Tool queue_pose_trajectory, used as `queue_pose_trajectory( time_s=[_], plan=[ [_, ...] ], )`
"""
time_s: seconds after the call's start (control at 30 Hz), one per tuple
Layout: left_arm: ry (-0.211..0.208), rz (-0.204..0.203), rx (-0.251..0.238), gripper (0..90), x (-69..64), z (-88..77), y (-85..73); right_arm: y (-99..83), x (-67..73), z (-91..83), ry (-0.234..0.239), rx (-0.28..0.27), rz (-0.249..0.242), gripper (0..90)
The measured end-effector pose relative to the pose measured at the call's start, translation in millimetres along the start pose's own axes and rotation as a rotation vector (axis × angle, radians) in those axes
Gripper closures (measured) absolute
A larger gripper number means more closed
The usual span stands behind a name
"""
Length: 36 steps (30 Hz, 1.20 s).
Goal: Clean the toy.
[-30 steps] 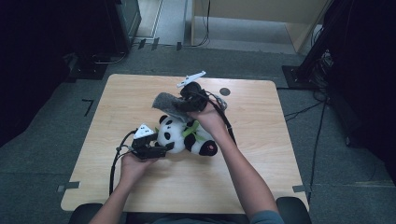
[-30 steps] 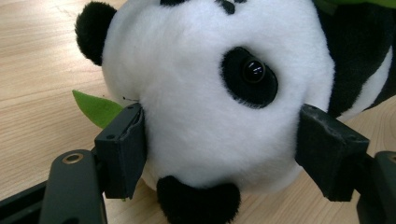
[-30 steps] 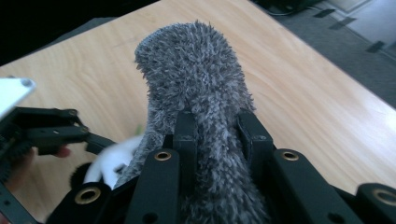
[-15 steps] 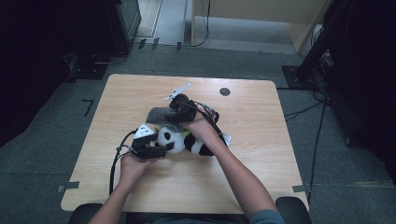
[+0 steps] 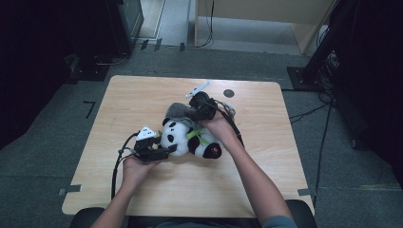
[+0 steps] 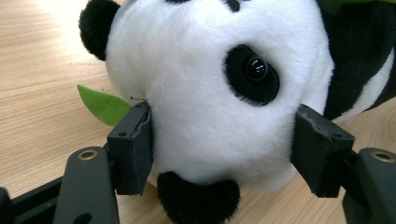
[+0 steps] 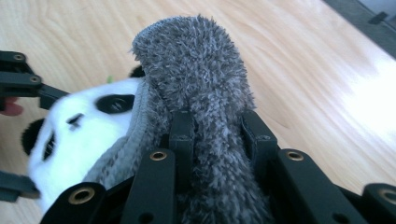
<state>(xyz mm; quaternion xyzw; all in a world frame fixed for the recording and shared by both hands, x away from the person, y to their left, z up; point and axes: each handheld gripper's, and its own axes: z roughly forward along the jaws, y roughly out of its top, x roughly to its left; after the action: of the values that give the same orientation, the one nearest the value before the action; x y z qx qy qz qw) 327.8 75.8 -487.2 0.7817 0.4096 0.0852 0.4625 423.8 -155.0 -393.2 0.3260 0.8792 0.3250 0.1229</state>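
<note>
A black-and-white plush panda (image 5: pixel 190 137) lies on its side mid-table. My left gripper (image 5: pixel 167 148) has its jaws on either side of the panda's head (image 6: pixel 210 93). They have just been closing, and both pads (image 6: pixel 135 144) now press into the white fur. A green felt leaf (image 6: pixel 102 105) sticks out beside the left pad. My right gripper (image 5: pixel 196 110) is shut on a grey fuzzy cloth (image 7: pixel 196 60), pinched between its pads (image 7: pixel 182 135). The cloth's ribbed edge rests against the top of the panda's head (image 7: pixel 88 126).
The light wooden table (image 5: pixel 142 95) has a small black round mark (image 5: pixel 229 93) near its far edge. Cables trail from both grippers across the tabletop. Dark equipment and stands surround the table on the grey floor.
The right gripper has brought the grey cloth down from above the table's far side onto the panda's head. The left hand has stayed put beside the head.
</note>
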Motion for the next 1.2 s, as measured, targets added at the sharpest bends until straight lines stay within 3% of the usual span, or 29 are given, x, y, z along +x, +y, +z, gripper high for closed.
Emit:
queue_pose_trajectory(
  time_s=[0.37, 0.53, 0.6, 0.63, 0.67, 0.8, 0.83, 0.93, 1.07, 1.2],
  plan=[
    [-0.006, 0.001, 0.0, 29.8, 1.1, -0.1, -0.2, -13.4, -25.0, -23.6, -0.043, -0.019, 0.045, 72.2],
    [-0.004, 0.02, -0.005, 28.7, 0.1, -0.1, -0.5, -19.8, -35.0, -35.8, -0.071, -0.027, 0.064, 72.5],
    [-0.002, 0.033, -0.007, 28.3, -0.3, -0.3, -0.5, -20.2, -36.0, -37.9, -0.07, -0.034, 0.076, 73.1],
    [-0.001, 0.047, -0.005, 27.7, -0.8, -0.6, -0.6, -20.1, -36.7, -41.8, -0.019, -0.054, 0.105, 73.7],
    [-0.003, 0.046, -0.005, 27.4, -0.3, -0.7, -0.4, -19.5, -35.4, -44.3, 0.002, -0.071, 0.11, 73.8],
    [-0.006, 0.032, -0.006, 26.7, 0.7, -0.6, 0.1, -16.2, -31.0, -55.8, -0.009, -0.13, 0.097, 73.7],
    [-0.006, 0.033, -0.008, 26.2, 1.0, -0.4, 0.0, -14.8, -30.5, -66.1, -0.024, -0.17, 0.092, 73.7],
    [-0.009, 0.031, -0.009, 25.1, 1.3, -0.2, 0.0, -17.5, -33.2, -79.5, -0.065, -0.21, 0.076, 73.5],
    [-0.011, 0.021, -0.01, 24.3, 1.6, 0.2, 0.0, -27.1, -35.0, -86.2, -0.082, -0.207, 0.084, 73.4],
    [-0.015, 0.004, -0.009, 23.6, 2.1, 0.7, -0.1, -49.8, -32.1, -80.9, -0.082, -0.195, 0.083, 72.8]
  ],
)
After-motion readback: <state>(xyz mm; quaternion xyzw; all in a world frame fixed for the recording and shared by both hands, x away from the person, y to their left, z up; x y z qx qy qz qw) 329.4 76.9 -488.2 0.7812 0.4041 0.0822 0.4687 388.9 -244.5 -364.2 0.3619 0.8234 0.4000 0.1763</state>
